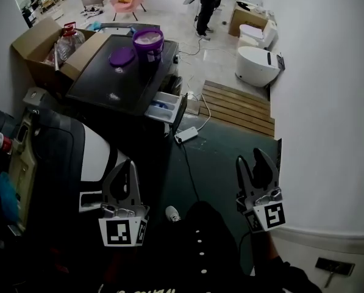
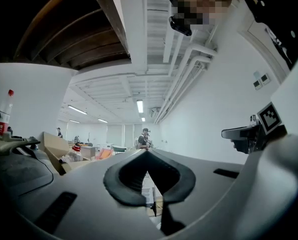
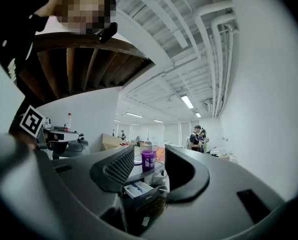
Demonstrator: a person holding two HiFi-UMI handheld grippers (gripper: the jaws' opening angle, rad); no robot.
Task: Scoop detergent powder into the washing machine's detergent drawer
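Note:
The washing machine (image 1: 117,78) has a black top and stands ahead of me at the left. On its far end sit an open purple detergent tub (image 1: 148,41) and the tub's purple lid (image 1: 122,56). The white detergent drawer (image 1: 165,107) is pulled out at the front corner. My left gripper (image 1: 125,166) is low and near me, shut and empty, its tips meeting (image 2: 147,153). My right gripper (image 1: 255,160) is open with nothing in it, well short of the machine. In the right gripper view, the tub (image 3: 148,160) and drawer (image 3: 137,188) show between the jaws, far off.
A cardboard box (image 1: 38,41) of bottles stands behind the machine. A power strip (image 1: 186,134) and its cable lie on the floor by the drawer. A wooden pallet (image 1: 236,105) and white fixtures (image 1: 258,66) are at the right. A person (image 1: 207,5) stands far back.

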